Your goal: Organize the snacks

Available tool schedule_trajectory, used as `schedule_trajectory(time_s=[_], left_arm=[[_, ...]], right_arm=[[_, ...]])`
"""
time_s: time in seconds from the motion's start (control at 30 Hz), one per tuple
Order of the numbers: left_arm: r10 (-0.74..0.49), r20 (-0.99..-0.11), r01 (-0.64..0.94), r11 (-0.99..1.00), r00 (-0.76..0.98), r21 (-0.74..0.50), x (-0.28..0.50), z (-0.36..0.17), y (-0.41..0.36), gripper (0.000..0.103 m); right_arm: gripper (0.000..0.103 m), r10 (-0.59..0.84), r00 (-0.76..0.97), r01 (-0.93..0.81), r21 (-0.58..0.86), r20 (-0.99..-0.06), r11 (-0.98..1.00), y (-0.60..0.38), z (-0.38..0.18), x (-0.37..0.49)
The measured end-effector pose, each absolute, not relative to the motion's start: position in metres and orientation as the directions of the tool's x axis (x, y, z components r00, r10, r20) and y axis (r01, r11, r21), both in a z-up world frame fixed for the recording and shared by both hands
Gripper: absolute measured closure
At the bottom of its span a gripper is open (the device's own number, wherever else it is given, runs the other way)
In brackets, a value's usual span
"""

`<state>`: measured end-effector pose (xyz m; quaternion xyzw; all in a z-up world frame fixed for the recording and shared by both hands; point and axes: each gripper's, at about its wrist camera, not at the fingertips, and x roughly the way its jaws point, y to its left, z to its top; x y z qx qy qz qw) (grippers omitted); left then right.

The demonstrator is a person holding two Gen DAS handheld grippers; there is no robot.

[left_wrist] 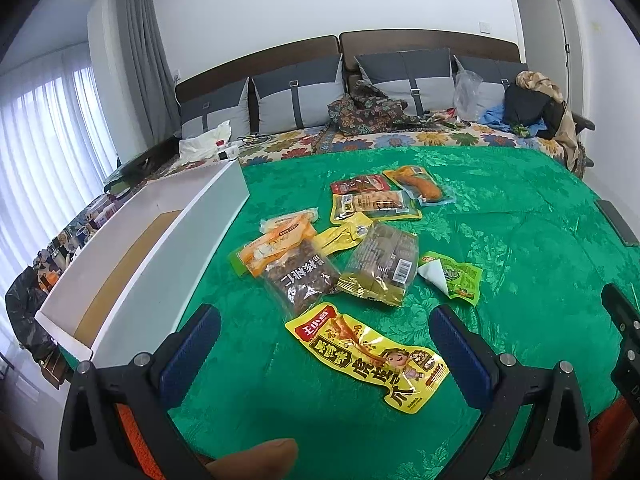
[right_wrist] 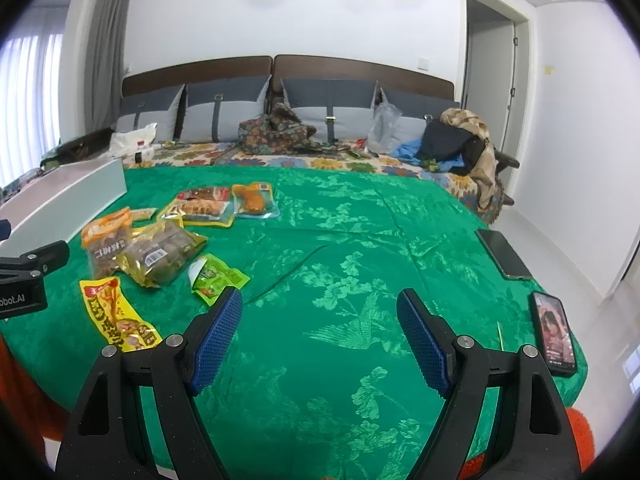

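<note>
Several snack packets lie scattered on a green bedspread (left_wrist: 500, 208). Nearest is a long yellow packet (left_wrist: 370, 354), lying between the blue pads of my left gripper (left_wrist: 325, 322), which hangs open just above it. Behind it lie a dark nut bag (left_wrist: 302, 276), a gold-wrapped packet (left_wrist: 380, 266), a small green packet (left_wrist: 454, 274) and an orange packet (left_wrist: 420, 186). A white box (left_wrist: 140, 248) with a brown floor stands open at the left. My right gripper (right_wrist: 320, 306) is open over bare bedspread (right_wrist: 360, 240), right of the green packet (right_wrist: 216, 276).
Two phones (right_wrist: 504, 254) (right_wrist: 554, 332) lie near the bed's right edge. Grey pillows (left_wrist: 300, 96), clothes (left_wrist: 368, 108) and a plastic bag (left_wrist: 466, 92) sit at the headboard. A cluttered sill runs behind the box at left. A fingertip (left_wrist: 256, 458) shows at the bottom.
</note>
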<state>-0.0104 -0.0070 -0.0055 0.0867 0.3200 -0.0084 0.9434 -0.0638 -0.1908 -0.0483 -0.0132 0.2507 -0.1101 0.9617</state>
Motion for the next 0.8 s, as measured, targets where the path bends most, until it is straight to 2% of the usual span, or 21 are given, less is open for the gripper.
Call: schedule_trajectory(time_s=[0.8], left_arm=[[0.044, -0.621, 0.069, 0.985, 0.783, 0.157, -0.0072, -0.0162, -0.0033, 0.000]], right_arm=[[0.020, -0.216, 0.843, 0.196, -0.092, -0.493, 0.976, -0.1891, -0.0547, -0.0606]])
